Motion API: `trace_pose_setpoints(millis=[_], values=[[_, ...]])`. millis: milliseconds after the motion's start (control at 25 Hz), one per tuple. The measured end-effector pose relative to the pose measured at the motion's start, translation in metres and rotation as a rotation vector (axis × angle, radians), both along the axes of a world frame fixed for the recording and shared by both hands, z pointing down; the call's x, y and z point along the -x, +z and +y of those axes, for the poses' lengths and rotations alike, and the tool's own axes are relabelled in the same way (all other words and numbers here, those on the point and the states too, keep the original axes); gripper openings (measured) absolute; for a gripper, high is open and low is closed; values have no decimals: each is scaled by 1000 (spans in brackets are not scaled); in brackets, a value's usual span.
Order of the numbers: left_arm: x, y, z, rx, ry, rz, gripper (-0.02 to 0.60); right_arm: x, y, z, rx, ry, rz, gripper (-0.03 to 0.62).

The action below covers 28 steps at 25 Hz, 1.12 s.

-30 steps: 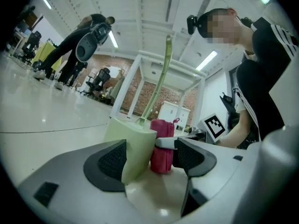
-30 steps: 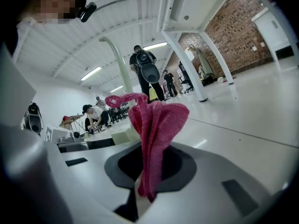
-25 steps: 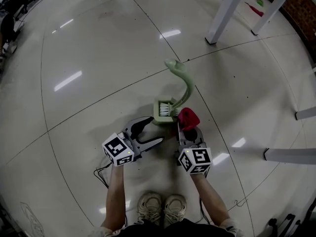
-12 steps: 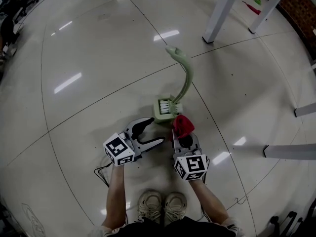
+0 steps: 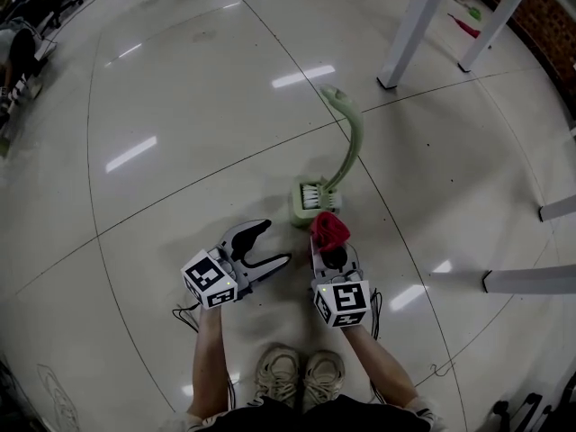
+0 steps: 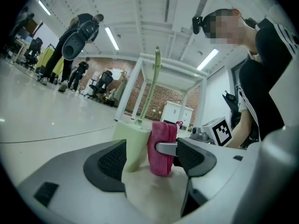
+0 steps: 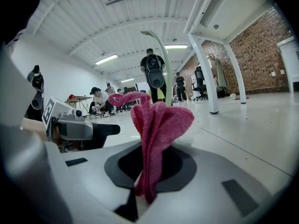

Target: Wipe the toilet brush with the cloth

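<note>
The pale green toilet brush (image 5: 346, 142) stands in its green holder (image 5: 312, 204) on the tiled floor, its curved handle rising away from me. My right gripper (image 5: 329, 247) is shut on a red cloth (image 5: 328, 229), just short of the holder on its near side. In the right gripper view the cloth (image 7: 156, 125) stands bunched up out of the jaws, with the brush handle (image 7: 161, 55) behind it. My left gripper (image 5: 277, 243) is open, left of the cloth. Beyond its empty jaws, the left gripper view shows the holder (image 6: 131, 143) and the cloth (image 6: 162, 146).
White table legs (image 5: 409, 30) stand on the floor at the far right, and white bars (image 5: 531, 282) lie at the right edge. My shoes (image 5: 297, 376) are just behind the grippers. People and office chairs (image 6: 77, 41) are far off.
My right gripper has drawn back toward me with the cloth, away from the brush holder. The left gripper has stayed open and has hardly moved.
</note>
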<state>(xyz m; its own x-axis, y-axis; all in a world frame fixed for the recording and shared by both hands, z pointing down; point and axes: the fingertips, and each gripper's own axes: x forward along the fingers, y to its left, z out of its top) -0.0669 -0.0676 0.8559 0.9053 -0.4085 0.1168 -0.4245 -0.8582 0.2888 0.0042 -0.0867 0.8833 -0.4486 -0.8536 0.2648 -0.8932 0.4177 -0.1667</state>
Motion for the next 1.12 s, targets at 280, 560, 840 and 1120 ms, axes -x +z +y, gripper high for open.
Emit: trace_pose_setpoints(millis=[280,560,840,1120], values=[[22,2,-1,8,-43,1,322,43,-3,-2,-15,-89,1,31],[45,-5,-6,13,-106,40,322,69,-10,-7,-35,-160,-8,31],[38,-55,-14,-68,-87,111,322,32,-49,8,-73,-106,-104,31],[-5,-196,-58,-306,28,199,2,-37,-106,11,-130,15,-128,31]])
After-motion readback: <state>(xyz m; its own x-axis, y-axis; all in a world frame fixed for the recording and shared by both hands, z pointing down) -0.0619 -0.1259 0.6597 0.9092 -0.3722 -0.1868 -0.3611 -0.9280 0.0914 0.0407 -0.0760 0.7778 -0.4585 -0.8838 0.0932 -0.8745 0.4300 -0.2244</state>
